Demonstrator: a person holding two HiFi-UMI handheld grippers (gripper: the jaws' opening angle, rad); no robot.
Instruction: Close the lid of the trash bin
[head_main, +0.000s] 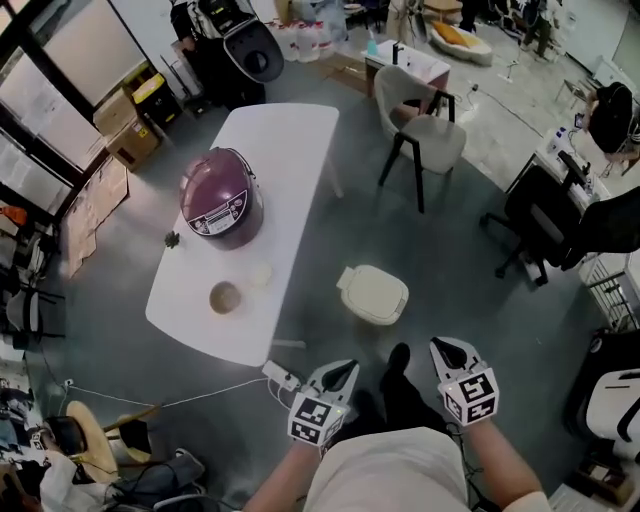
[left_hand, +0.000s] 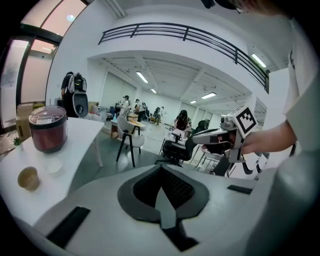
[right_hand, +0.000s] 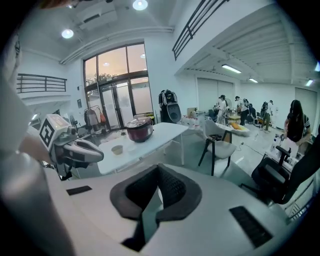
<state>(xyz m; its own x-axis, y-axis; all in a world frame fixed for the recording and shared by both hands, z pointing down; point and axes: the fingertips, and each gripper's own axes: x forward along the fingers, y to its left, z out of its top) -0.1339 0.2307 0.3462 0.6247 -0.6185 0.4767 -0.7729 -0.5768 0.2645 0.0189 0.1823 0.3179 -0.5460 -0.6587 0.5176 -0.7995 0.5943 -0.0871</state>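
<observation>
Cream trash bin (head_main: 373, 295) on floor, lid down, near white table (head_main: 290, 150). Left hand-held gripper (head_main: 343, 371) & right hand-held gripper (head_main: 452, 349): jaws fully together, nothing held, apart from bin.

The head view looks steeply down from high above; the long white worktop (head_main: 290, 160) sits in its upper left, the left tongs (head_main: 340, 378) and right tongs (head_main: 452, 352) close at the bottom edge; each gripper view looks outward across the room along its own tongs, close up; all three share the worktop and the round maroon cooker (head_main: 220, 195); each gripper view catches the other tongs.
</observation>
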